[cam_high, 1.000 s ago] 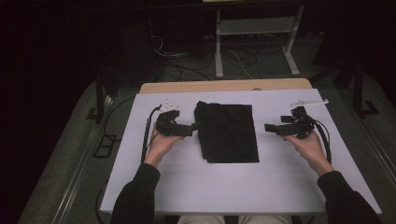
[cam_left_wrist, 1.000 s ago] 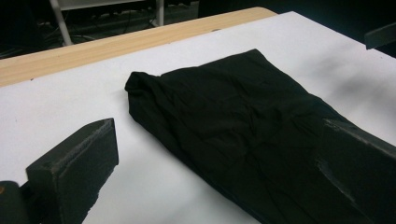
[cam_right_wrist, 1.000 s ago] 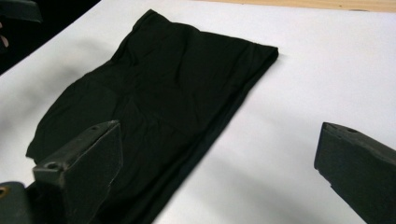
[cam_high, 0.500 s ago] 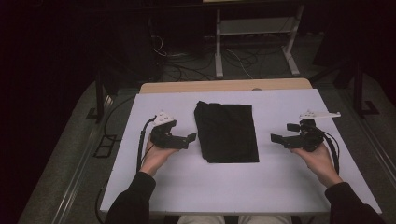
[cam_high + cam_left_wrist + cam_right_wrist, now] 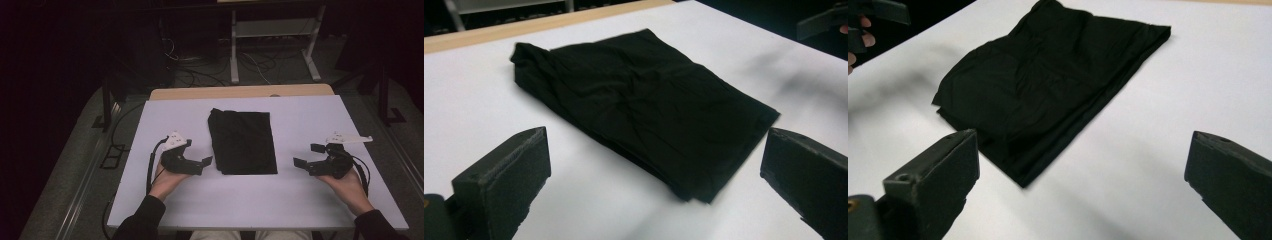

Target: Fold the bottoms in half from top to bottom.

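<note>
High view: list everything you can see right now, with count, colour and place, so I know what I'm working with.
Cloth: 1, black, folded flat at the table's centre, between the two grippers.
Table: 1, white top with a wooden strip along its far edge.
Frame: 1, pale metal legs, on the floor beyond the table.
Cables: several, dark, on the floor behind the table.
Left gripper: 1, black, left of the cloth, jaws open, apart from it.
Right gripper: 1, black, right of the cloth, jaws open.
Hands: 2, dark sleeves, at the near edge.
</note>
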The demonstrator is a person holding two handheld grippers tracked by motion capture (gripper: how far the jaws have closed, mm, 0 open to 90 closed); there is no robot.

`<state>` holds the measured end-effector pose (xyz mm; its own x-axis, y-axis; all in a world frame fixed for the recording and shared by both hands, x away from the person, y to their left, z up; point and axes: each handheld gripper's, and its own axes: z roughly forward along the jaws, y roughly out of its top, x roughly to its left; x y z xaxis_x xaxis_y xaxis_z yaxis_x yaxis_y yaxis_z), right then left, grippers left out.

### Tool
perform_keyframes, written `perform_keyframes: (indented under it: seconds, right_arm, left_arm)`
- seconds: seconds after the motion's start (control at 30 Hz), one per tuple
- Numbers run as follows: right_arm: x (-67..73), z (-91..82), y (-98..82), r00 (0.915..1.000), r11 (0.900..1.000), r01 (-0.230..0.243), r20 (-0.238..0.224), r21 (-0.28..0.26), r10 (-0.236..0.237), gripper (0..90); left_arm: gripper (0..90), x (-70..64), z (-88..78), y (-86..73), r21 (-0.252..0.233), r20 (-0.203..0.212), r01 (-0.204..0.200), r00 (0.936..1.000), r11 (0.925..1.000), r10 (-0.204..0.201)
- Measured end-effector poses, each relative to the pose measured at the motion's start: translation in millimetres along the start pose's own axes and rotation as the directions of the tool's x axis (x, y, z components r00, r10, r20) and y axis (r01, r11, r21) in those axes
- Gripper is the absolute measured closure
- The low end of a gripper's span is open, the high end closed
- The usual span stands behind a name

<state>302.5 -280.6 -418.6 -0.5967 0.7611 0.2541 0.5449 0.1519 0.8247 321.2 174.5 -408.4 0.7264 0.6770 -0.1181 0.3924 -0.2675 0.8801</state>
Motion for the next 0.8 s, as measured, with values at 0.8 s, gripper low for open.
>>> perform_keyframes:
  seconds: [0.8]
  right_arm:
    - [8.9, -21.0, -41.2, 0.9998, 0.999, 0.022, 0.002, 0.026, -0.022, 0.5]
  left_arm:
    - [0.0, -18.1, -18.1, -40.7, 0.022, 0.051, -0.040, 0.9979, 0.9989, 0.039]
